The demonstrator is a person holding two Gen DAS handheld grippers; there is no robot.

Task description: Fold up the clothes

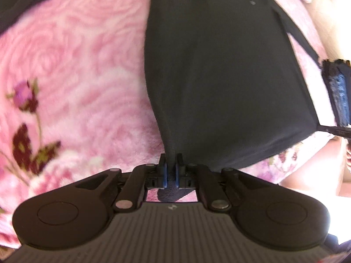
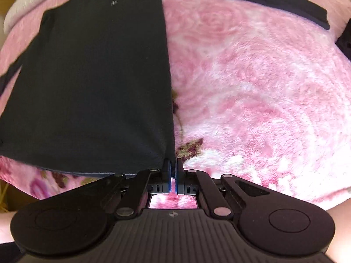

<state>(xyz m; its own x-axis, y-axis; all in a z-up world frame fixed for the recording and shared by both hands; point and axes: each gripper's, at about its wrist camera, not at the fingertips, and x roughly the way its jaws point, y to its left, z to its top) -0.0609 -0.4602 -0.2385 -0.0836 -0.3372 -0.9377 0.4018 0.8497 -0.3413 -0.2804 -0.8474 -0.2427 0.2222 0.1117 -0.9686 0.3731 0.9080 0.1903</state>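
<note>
A black garment [image 1: 219,65] hangs stretched above a pink rose-patterned blanket [image 1: 76,65]. My left gripper [image 1: 171,160] is shut on its near left corner, with a bunch of black cloth pinched between the blue pads. My right gripper [image 2: 173,164] is shut on the garment's [image 2: 94,83] near right corner, at the cloth's edge. The right gripper also shows at the right edge of the left wrist view [image 1: 337,96], holding the far corner. The panel is lifted and taut between both grippers.
The fluffy pink blanket [image 2: 252,87] covers the whole surface under the garment. A black strip of cloth [image 2: 274,2] lies across the far part of the blanket. Dark flower prints [image 1: 24,140] mark the blanket.
</note>
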